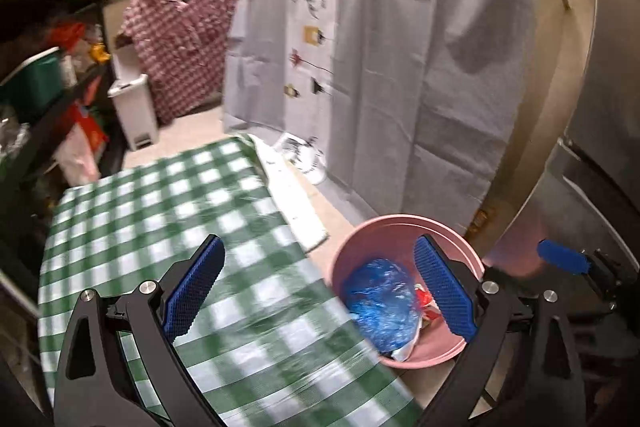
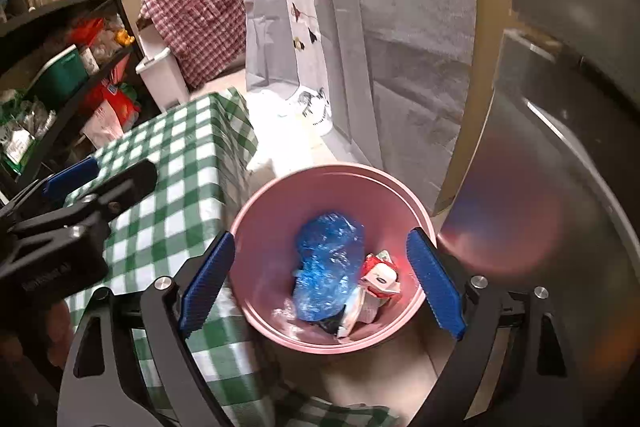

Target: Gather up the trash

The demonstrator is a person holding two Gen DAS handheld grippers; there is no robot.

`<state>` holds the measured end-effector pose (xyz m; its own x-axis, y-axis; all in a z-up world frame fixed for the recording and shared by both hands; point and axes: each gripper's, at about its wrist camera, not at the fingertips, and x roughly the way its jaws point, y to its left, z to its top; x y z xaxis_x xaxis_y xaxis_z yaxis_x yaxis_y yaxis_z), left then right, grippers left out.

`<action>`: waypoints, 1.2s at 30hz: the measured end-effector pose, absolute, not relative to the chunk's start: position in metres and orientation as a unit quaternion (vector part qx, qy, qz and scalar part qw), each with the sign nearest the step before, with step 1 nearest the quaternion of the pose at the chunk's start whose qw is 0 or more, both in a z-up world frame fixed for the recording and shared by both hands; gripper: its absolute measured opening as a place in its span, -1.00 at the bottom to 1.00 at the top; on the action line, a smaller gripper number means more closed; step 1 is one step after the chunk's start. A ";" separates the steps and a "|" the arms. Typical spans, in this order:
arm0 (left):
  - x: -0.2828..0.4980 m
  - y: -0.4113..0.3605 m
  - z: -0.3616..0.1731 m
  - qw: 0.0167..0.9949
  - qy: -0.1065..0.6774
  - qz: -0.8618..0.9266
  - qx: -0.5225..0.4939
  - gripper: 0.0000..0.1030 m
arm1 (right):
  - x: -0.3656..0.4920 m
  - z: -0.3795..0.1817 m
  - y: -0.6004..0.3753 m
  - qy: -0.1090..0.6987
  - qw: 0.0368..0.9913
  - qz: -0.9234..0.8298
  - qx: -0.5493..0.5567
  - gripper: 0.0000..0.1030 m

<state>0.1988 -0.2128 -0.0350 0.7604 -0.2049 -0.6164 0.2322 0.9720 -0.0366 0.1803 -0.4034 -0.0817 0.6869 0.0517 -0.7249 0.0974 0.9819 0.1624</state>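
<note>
Both of my claws stand wide open with nothing between the pads. The left claw [image 1: 318, 291] hangs over the edge of the green-checked worktop [image 1: 168, 211], its right pad overlapping the bin's mouth in the lower right of its view. The right claw [image 2: 322, 285] sits directly above the pink bin [image 2: 264, 227], which fills the lower centre of the right wrist view.

The trash I can see is already down in that bin: a crumpled blue plastic wrap [image 2: 326, 263] in the middle and a crushed red-and-white carton [image 2: 380, 277] just beside it on the right, touching it, with pale scraps underneath that I cannot identify. I judge all of it light and soft. The blue film should crush and slide under the pads, so I would pinch a bunched fold, not a smooth face. The carton looks stiffer; its creased edge would give the surer hold.

The bin stands on the floor just beside the worktop's draped corner, with a grey hanging cloth [image 1: 400, 67] behind it and a steel-coloured appliance [image 2: 560, 147] close on its right. Room is tight there. The open way runs left across the worktop, which shows no trash in either view.
</note>
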 end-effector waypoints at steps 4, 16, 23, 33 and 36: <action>0.174 -0.178 -0.019 0.949 0.303 -0.084 0.027 0.85 | 0.166 -0.055 -0.387 0.359 0.929 -0.007 0.093 0.78; 0.084 -0.077 -0.008 0.957 0.290 -0.015 0.011 0.85 | 0.093 0.008 -0.311 0.257 0.964 0.014 0.062 0.90; 0.052 -0.047 -0.009 0.961 0.277 0.014 -0.014 0.85 | 0.041 0.011 -0.270 0.218 0.974 0.043 0.045 0.90; 0.046 -0.041 -0.013 0.961 0.274 0.014 -0.017 0.85 | 0.026 -0.002 -0.243 0.218 0.974 0.053 0.014 0.90; 0.047 -0.043 -0.014 0.961 0.275 0.011 -0.016 0.85 | 0.025 -0.005 -0.241 0.220 0.974 0.053 0.008 0.90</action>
<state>0.0469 -0.0435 -0.0142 0.8483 0.0125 -0.5294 -0.0297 0.9993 -0.0239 0.0248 -0.2415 -0.0055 0.8976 0.1070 -0.4277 -0.1002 0.9942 0.0384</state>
